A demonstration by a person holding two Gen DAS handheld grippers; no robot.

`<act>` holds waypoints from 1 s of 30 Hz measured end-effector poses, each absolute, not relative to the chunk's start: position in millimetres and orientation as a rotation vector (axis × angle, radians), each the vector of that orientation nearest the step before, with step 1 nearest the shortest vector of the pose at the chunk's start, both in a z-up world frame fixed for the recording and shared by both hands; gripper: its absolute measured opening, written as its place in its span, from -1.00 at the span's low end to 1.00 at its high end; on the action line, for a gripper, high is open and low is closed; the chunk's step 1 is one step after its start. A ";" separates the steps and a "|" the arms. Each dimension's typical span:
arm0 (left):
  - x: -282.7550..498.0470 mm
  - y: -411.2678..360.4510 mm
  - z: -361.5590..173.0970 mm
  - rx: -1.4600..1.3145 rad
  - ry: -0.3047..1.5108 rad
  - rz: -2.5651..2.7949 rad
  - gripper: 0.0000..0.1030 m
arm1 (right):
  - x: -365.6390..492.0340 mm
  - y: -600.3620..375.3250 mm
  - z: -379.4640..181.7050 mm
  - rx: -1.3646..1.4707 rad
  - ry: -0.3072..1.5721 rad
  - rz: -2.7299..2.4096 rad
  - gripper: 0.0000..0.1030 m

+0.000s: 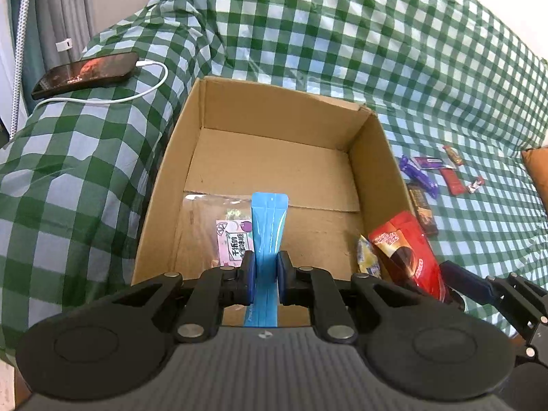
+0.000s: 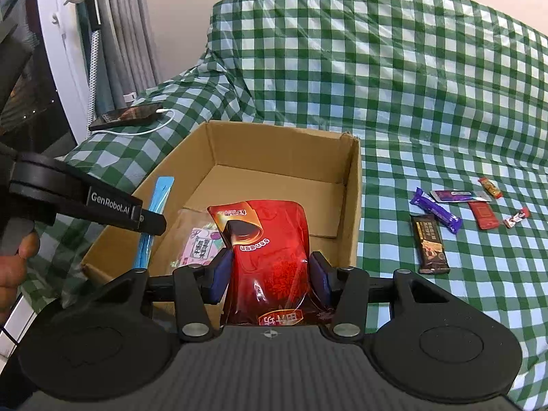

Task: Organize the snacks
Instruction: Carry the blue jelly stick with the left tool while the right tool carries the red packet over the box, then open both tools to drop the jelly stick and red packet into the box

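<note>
An open cardboard box point(image 1: 281, 109) point(image 2: 274, 137) sits on the green checked cloth. My left gripper point(image 1: 266, 275) is shut on a slim blue pouch point(image 1: 269, 226), which stands edge-up over the box's near left part. In the right wrist view that same blue pouch point(image 2: 161, 195) and the left gripper point(image 2: 152, 222) hang above the box's left wall. My right gripper point(image 2: 270, 274) is shut on a red snack bag point(image 2: 270, 239) over the box's near edge; the red snack bag point(image 1: 407, 253) shows by the right wall. A clear packet with a pink label point(image 1: 233, 236) point(image 2: 200, 246) lies on the box floor.
Several small wrapped snacks point(image 2: 441, 212) point(image 1: 431, 178) lie on the cloth right of the box, among them a dark brown bar point(image 2: 431, 243). A phone point(image 1: 85, 73) on a white cable rests at the back left. A hand point(image 2: 13, 263) shows at the left edge.
</note>
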State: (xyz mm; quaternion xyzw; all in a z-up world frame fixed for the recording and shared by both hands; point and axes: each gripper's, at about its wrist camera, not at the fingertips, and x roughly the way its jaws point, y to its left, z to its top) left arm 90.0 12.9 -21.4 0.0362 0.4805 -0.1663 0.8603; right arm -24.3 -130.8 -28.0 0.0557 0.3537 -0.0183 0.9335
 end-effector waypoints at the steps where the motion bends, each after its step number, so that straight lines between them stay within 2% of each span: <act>1: 93.6 11.7 -23.7 0.077 1.012 -0.347 -0.73 | -19.6 -132.0 -30.2 0.117 0.726 -0.039 0.01; 24: 136.7 -5.5 -60.7 0.122 1.042 -0.298 -0.72 | 34.5 -143.0 -59.7 0.150 0.781 -0.059 0.01; 26: 138.1 -5.9 -62.5 0.128 1.038 -0.289 -0.68 | 37.3 -143.5 -59.8 0.156 0.776 -0.062 0.07; 27: 138.7 -5.2 -63.0 0.127 1.037 -0.282 -0.50 | 38.3 -144.5 -59.6 0.163 0.771 -0.062 0.13; 28: 138.9 -4.4 -63.2 0.125 1.038 -0.283 -0.27 | 39.3 -145.4 -59.2 0.173 0.767 -0.064 0.36; 29: 139.0 -3.7 -63.3 0.124 1.043 -0.280 0.47 | 39.8 -146.1 -58.7 0.182 0.763 -0.073 0.61; 30: 138.0 -1.2 -62.0 0.122 1.042 -0.263 1.00 | 39.4 -146.5 -57.5 0.189 0.755 -0.084 0.69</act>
